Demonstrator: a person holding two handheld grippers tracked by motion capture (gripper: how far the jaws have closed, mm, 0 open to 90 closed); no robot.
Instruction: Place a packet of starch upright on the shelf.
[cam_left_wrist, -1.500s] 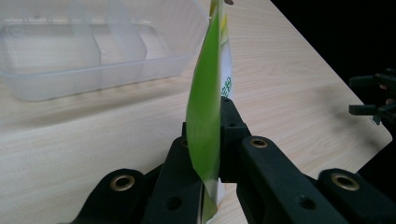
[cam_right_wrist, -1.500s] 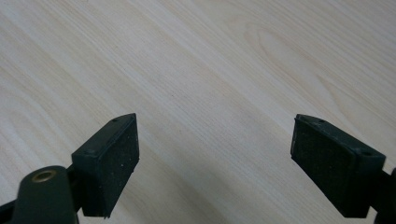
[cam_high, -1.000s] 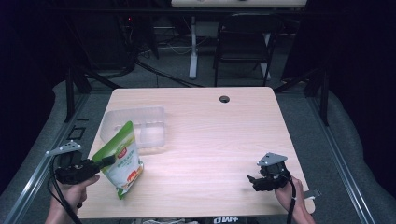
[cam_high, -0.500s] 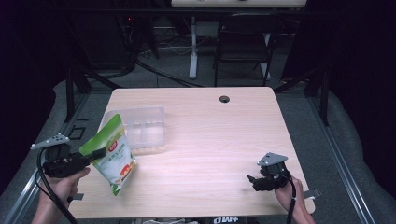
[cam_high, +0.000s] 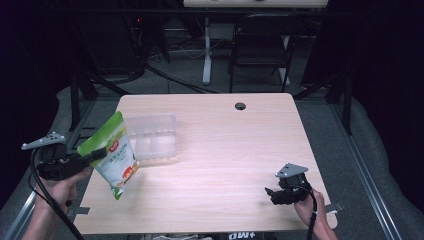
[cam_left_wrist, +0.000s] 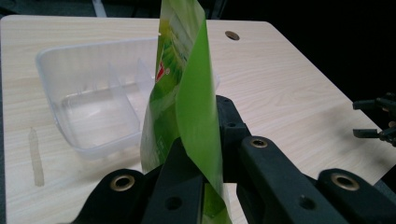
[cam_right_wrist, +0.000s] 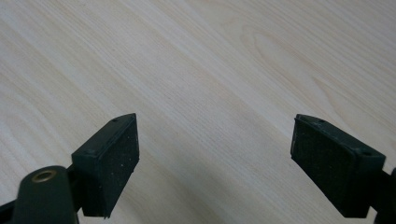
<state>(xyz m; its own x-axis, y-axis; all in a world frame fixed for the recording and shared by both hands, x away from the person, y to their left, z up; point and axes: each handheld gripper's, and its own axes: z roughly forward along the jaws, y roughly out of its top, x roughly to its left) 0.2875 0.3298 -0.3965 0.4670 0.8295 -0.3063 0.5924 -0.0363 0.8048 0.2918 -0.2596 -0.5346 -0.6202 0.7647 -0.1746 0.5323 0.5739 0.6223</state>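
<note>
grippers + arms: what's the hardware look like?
Both are black handheld units. The left gripper and right gripper each carry a grey three-cornered plate on top and trail a black cable. Jaws are black with brass-coloured pivot rivets; the pads are flat, rectangular, rough-textured. Forearms bare, no sleeves.

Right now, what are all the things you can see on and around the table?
Snack pouch: one, green and white with a red mark, held up off the table at its left side, clamped by its edge.
Plastic tray: one, clear, with dividers inside, empty, on the left half of the table just behind the pouch.
Table: one, pale wood, with a small dark round hole near its far edge.
Chair: one, dark, on the floor beyond the table.
Left gripper: one, black, shut on the pouch, held in a hand at the table's left edge.
Right gripper: one, black, jaws wide open with nothing between them, low over the near right corner.
</note>
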